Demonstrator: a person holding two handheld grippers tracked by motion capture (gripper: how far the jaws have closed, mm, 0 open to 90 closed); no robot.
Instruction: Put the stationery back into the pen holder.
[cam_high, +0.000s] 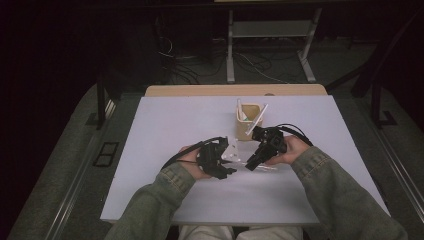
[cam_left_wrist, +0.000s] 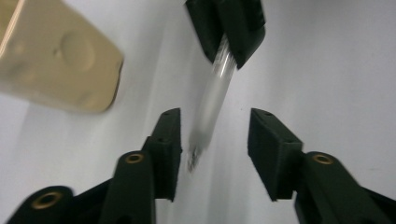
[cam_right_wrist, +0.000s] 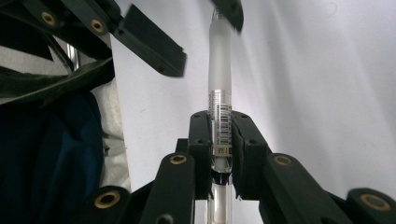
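Right tool: the right tool (cam_right_wrist: 219, 140) was clamped on a clear pen (cam_right_wrist: 219, 70), its two jaws pressed against the barrel just below a frosted sleeve — a grip near the middle that kept the pen steady and left its far end free.

Pen position: the pen (cam_high: 261, 167) was held low over the white bench (cam_high: 165, 130), between the two tools and in front of the wooden holder (cam_high: 248, 131), pointing toward the left tool.

Left tool: the left tool (cam_left_wrist: 215, 135) stood with its jaws apart, one on each side of the pen's (cam_left_wrist: 212, 107) tip without touching it — placed, I judge, to close on that free end for a handover or to pull off a cap.

Left tool, high view: the left tool (cam_high: 227, 167) sat just beside the right tool (cam_high: 252, 162), both held by hands coming out of denim sleeves.

Holder: the wooden holder (cam_left_wrist: 56, 60) stood upright on the bench behind the tools, with a few more pale pens (cam_high: 241, 111) leaning in it — likely where this pen came from or belongs.

Writing: a barcode label wrapped the barrel at the right tool's jaws; small characters sat under the bars, too blurred to read for certain, and no brand name could be made out.
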